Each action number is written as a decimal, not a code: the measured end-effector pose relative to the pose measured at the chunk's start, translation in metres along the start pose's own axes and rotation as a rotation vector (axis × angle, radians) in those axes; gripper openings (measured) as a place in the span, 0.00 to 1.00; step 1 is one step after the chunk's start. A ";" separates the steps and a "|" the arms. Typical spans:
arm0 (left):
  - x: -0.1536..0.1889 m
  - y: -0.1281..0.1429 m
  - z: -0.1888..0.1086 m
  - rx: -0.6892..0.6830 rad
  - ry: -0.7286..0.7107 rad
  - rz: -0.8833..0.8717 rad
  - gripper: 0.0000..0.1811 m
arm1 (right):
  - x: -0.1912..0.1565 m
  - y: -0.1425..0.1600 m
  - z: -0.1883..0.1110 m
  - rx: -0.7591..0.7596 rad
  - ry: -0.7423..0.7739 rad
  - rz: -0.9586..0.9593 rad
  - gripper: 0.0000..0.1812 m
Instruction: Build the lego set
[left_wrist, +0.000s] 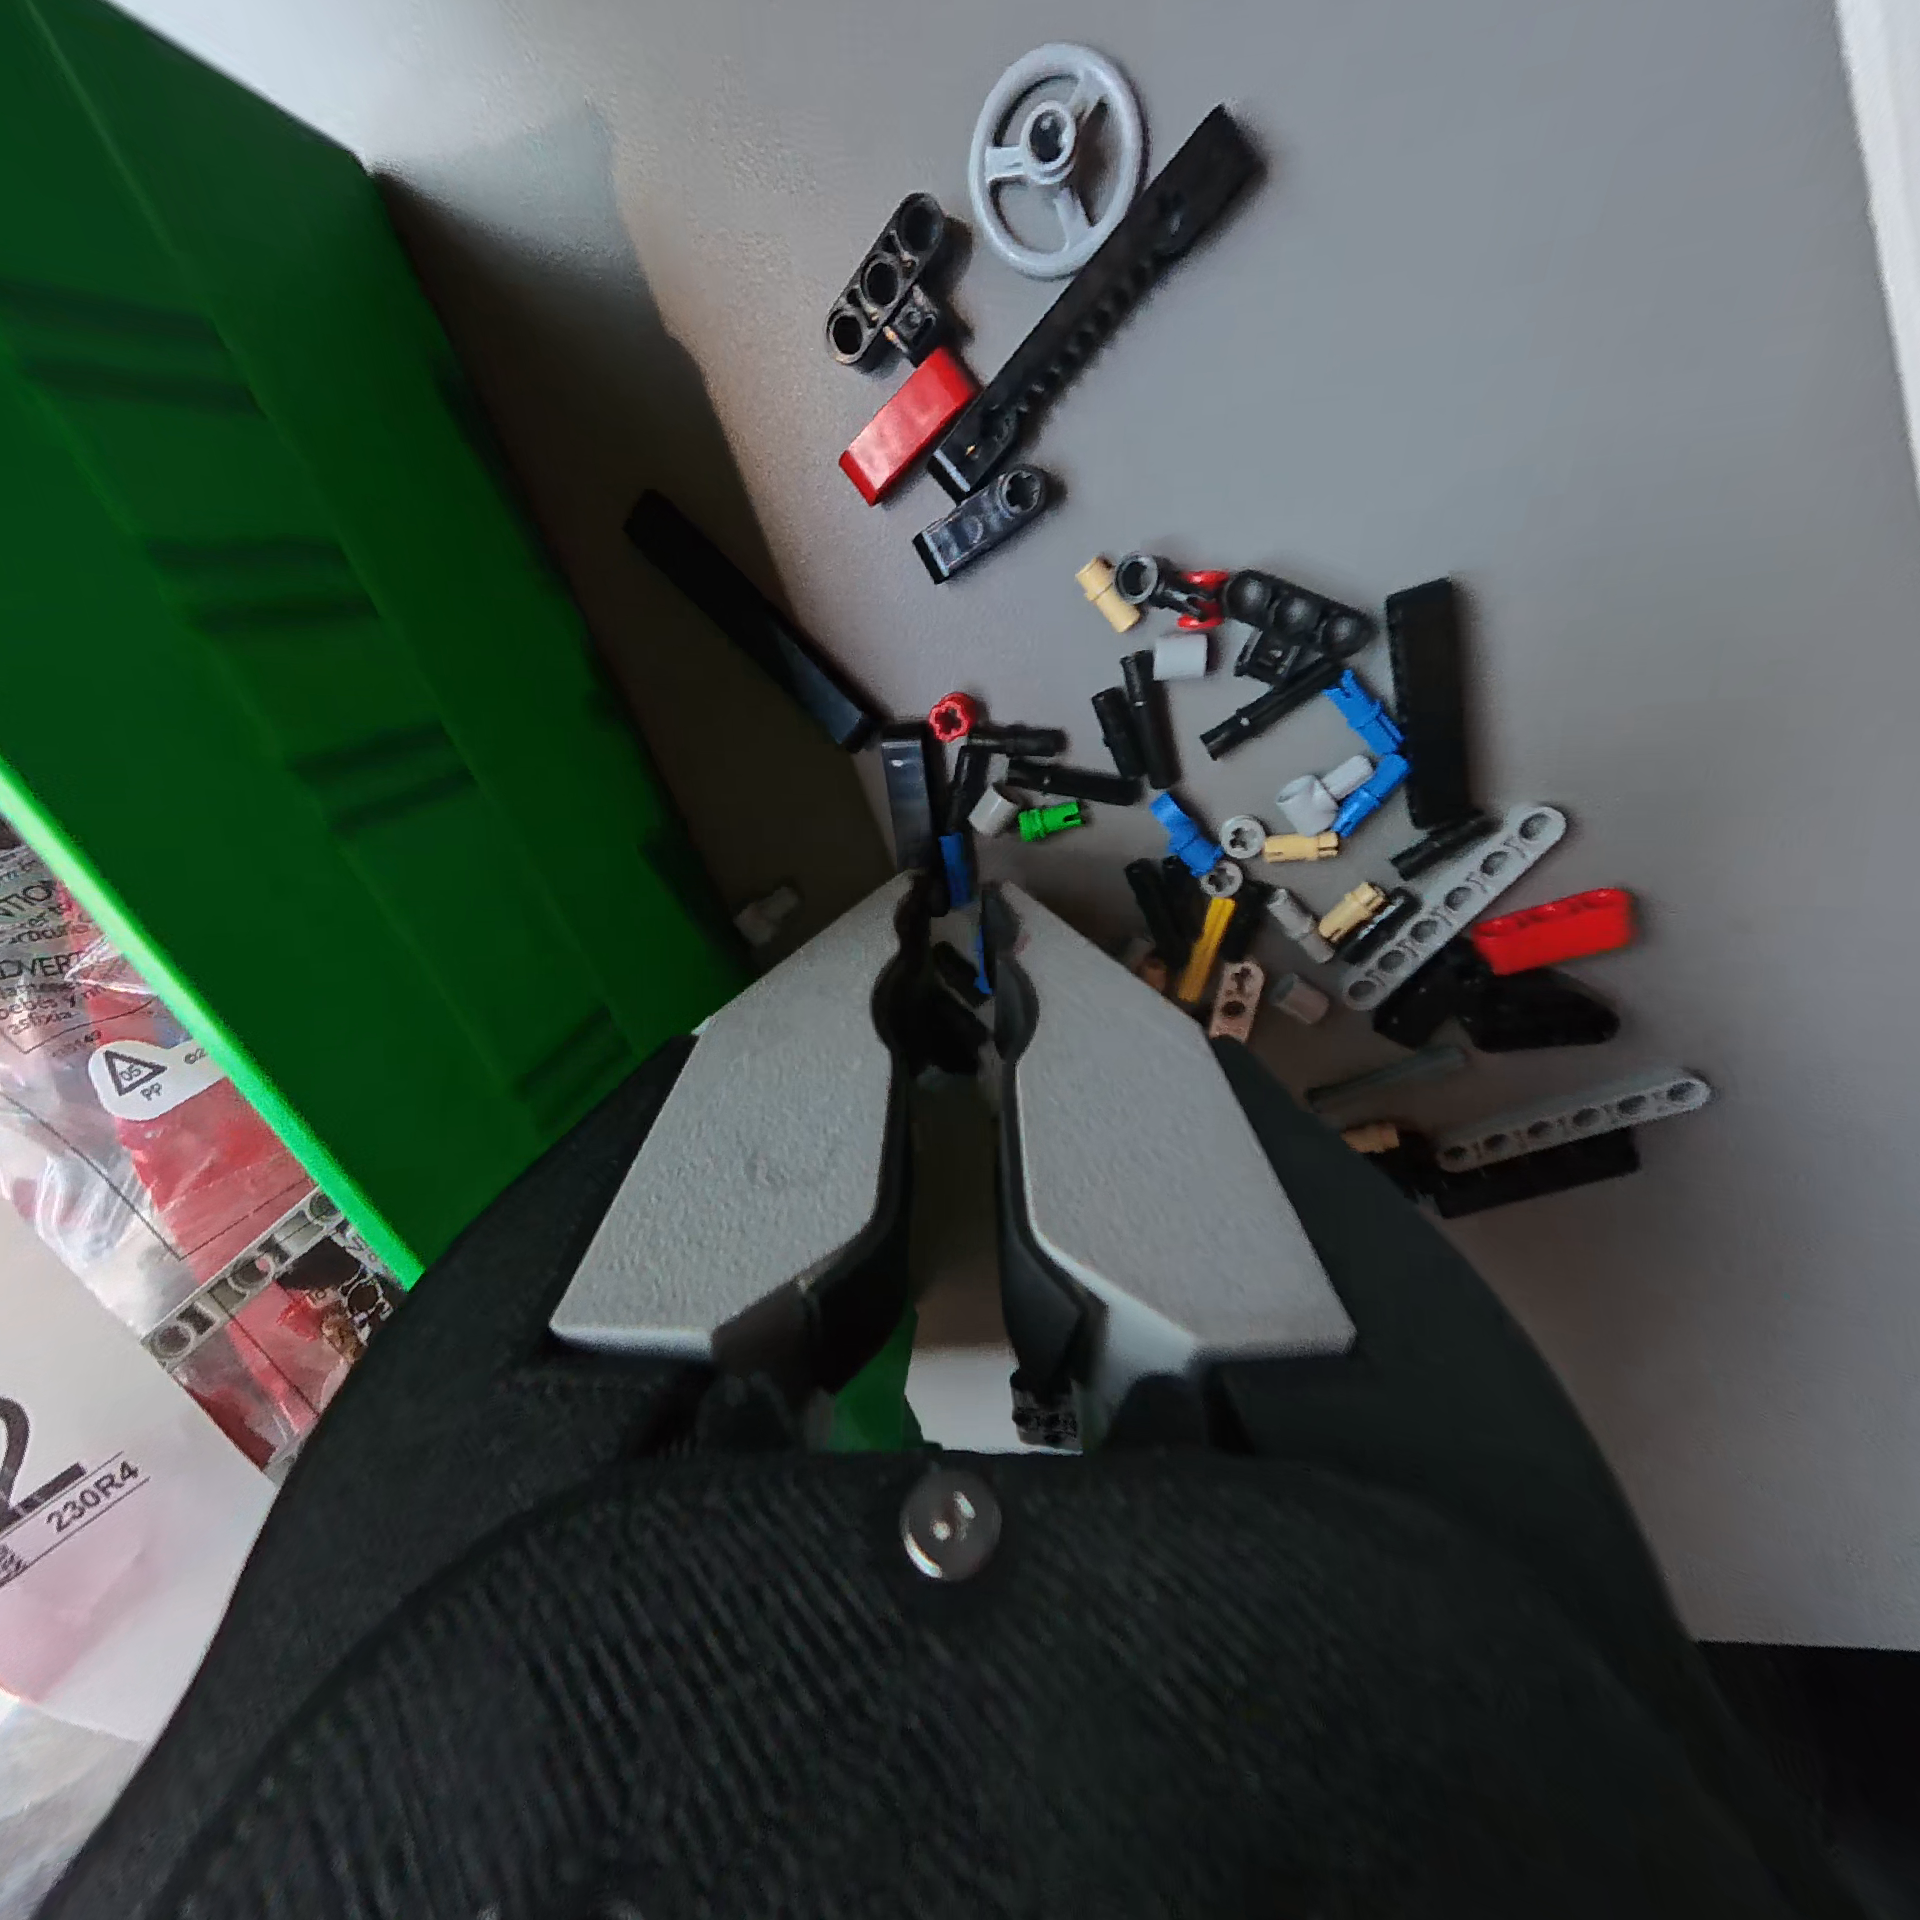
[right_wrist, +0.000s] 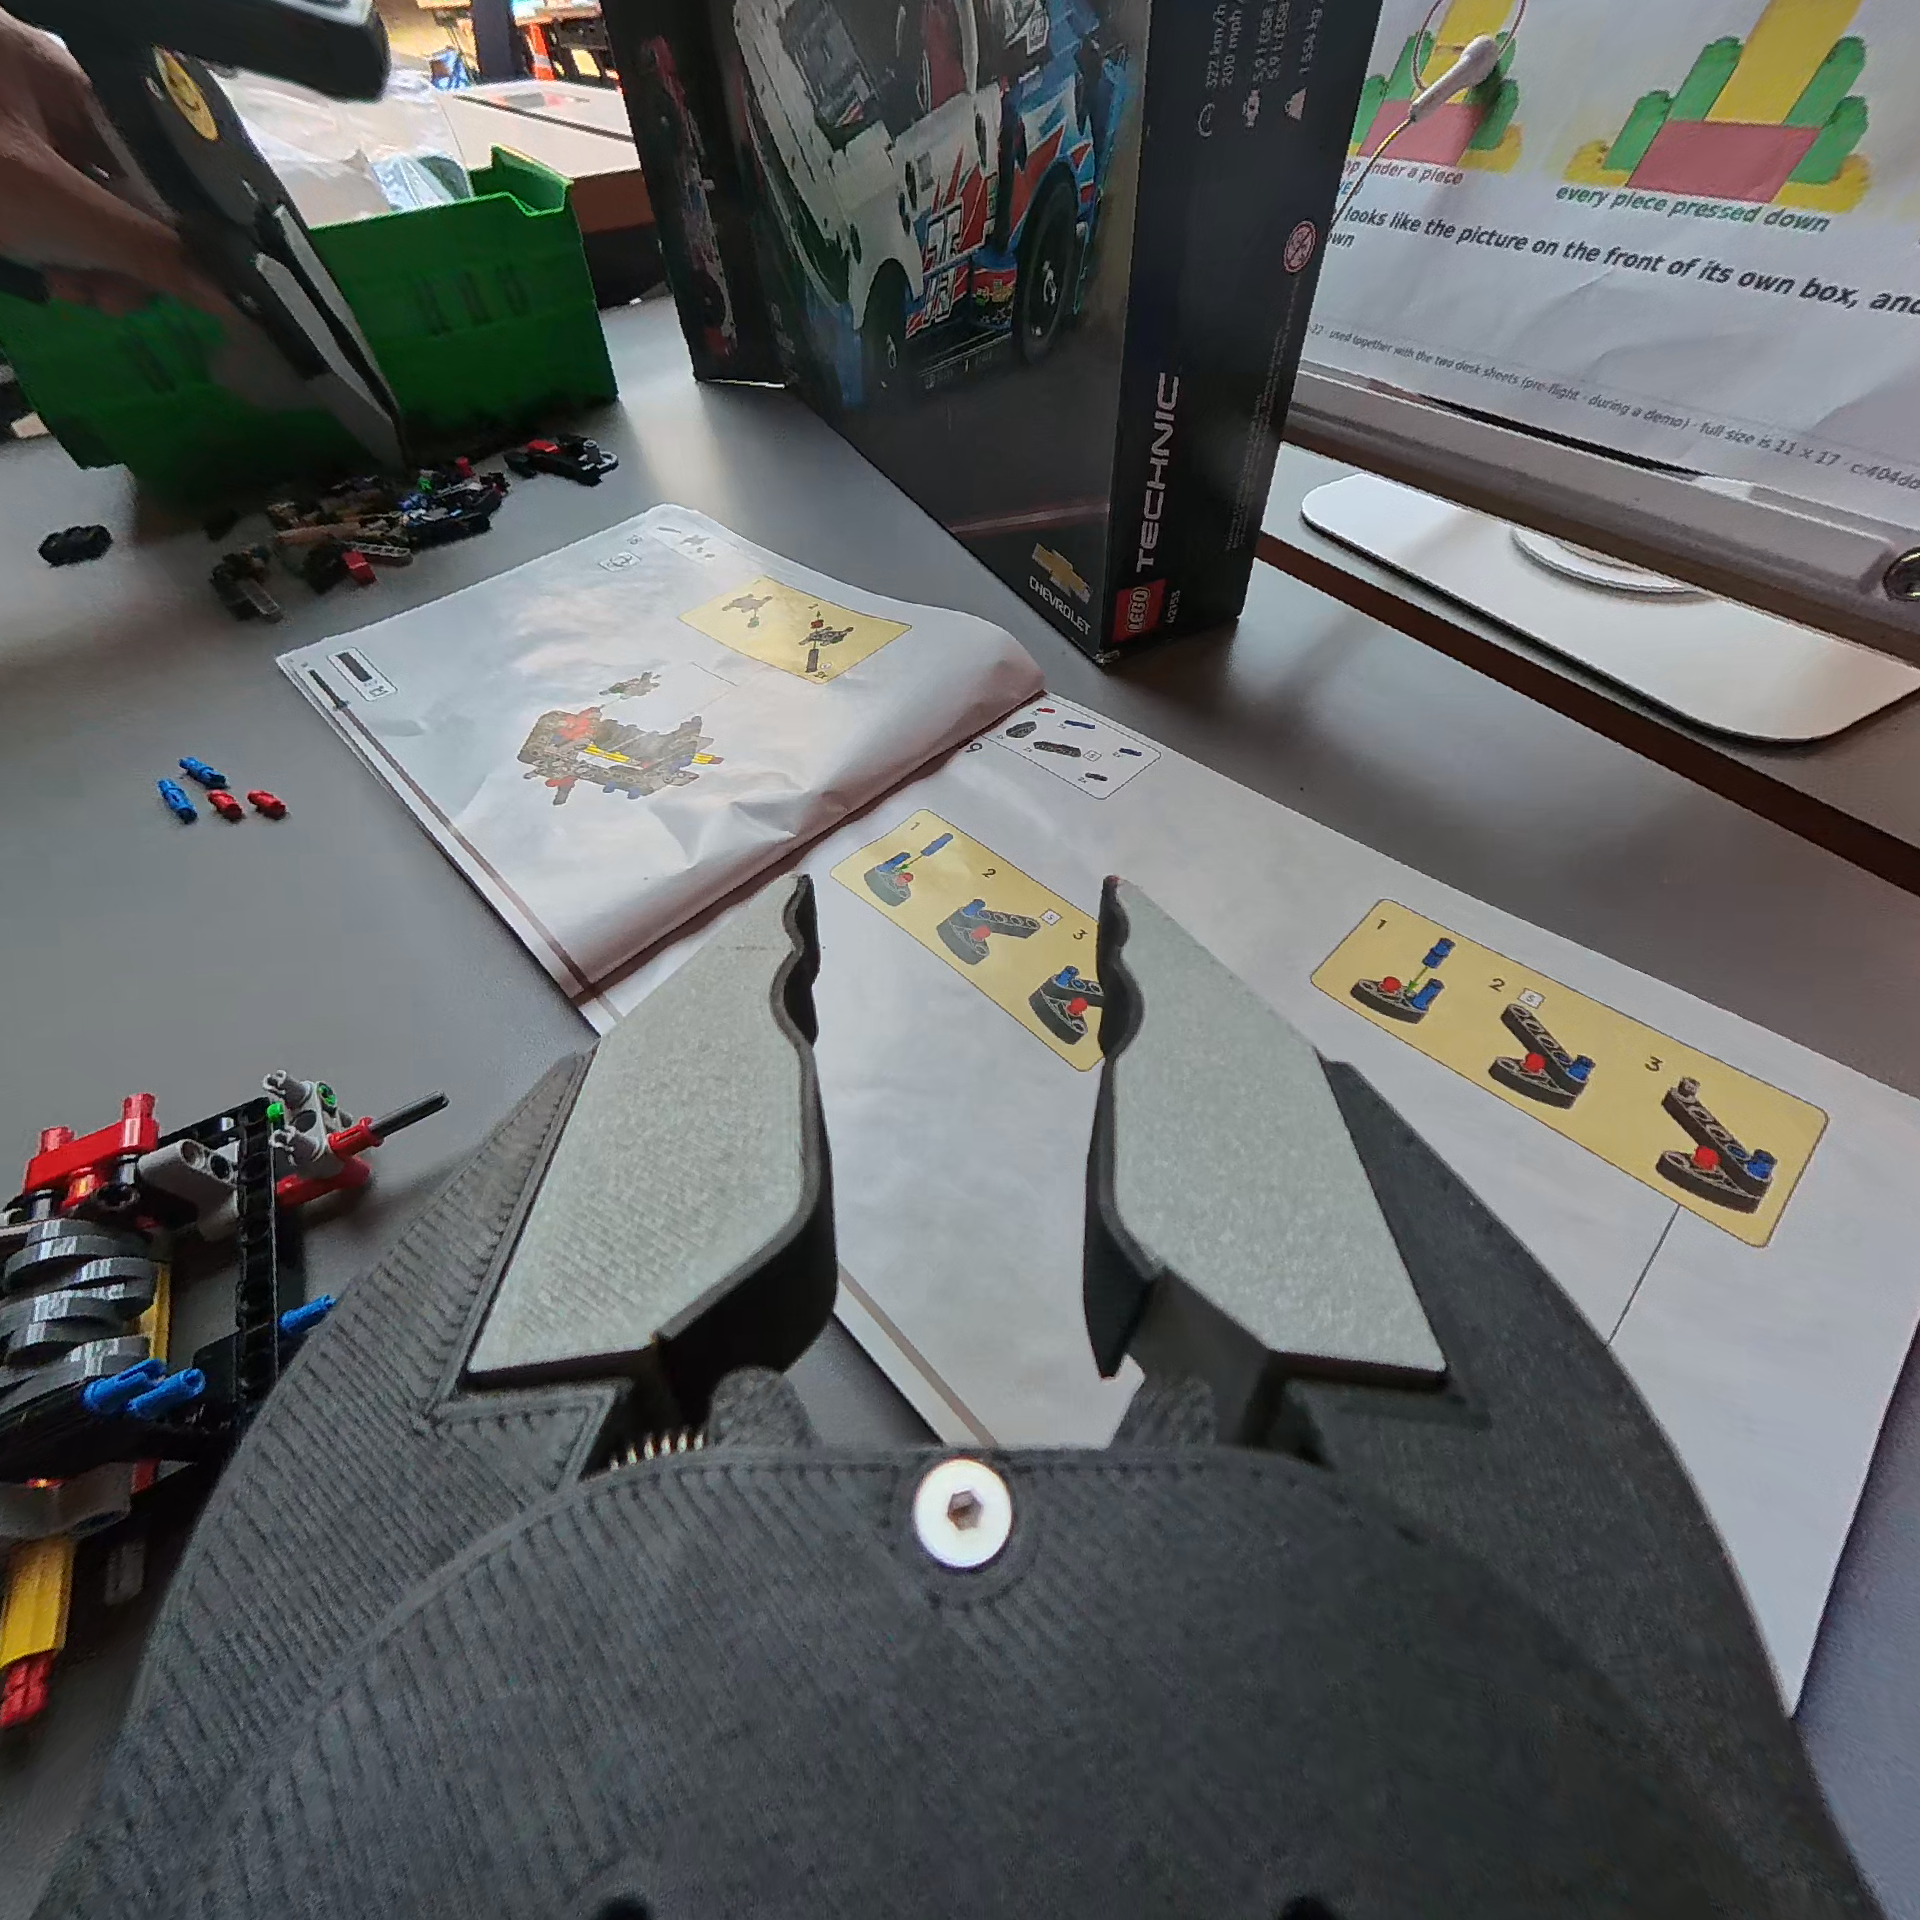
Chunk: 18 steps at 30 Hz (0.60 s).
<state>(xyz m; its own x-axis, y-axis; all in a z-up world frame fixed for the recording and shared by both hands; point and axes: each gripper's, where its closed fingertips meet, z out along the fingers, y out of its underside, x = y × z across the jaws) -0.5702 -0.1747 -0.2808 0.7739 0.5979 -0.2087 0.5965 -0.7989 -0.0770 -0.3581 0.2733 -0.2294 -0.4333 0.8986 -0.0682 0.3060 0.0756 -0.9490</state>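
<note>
- Left tongs (left_wrist: 954, 914): narrow gap, tips down among the loose pile of small plastic lego parts (left_wrist: 1288, 831) on the grey counter (left_wrist: 1558, 416), hard against the green plastic bin (left_wrist: 260, 582); whether a part is gripped, I cannot tell.
- Right tongs (right_wrist: 958, 904): wide, empty, above the open paper instruction booklet (right_wrist: 665, 727).
- Bin holds a clear bag of parts (left_wrist: 125, 1122).
- Right view only: partly built lego chassis (right_wrist: 135, 1268), dark cardboard set box (right_wrist: 1039, 312).

Left wrist view overlooks the parts pile (left_wrist: 1299, 810) closely; right's sees it distantly.
</note>
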 end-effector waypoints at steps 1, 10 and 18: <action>0.002 -0.002 0.000 0.007 0.010 0.006 0.04 | 0.000 0.000 0.000 0.000 0.000 0.000 0.29; -0.002 -0.004 0.006 0.001 0.019 -0.019 0.05 | 0.000 -0.001 0.000 0.003 0.000 0.002 0.28; -0.002 0.002 0.006 -0.008 0.047 -0.029 0.06 | 0.001 0.000 0.000 0.001 0.000 0.002 0.28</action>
<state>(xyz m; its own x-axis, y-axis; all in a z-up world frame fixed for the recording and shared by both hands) -0.5721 -0.1778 -0.2860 0.7654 0.6231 -0.1609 0.6201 -0.7810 -0.0748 -0.3581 0.2738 -0.2293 -0.4329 0.8987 -0.0705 0.3059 0.0729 -0.9493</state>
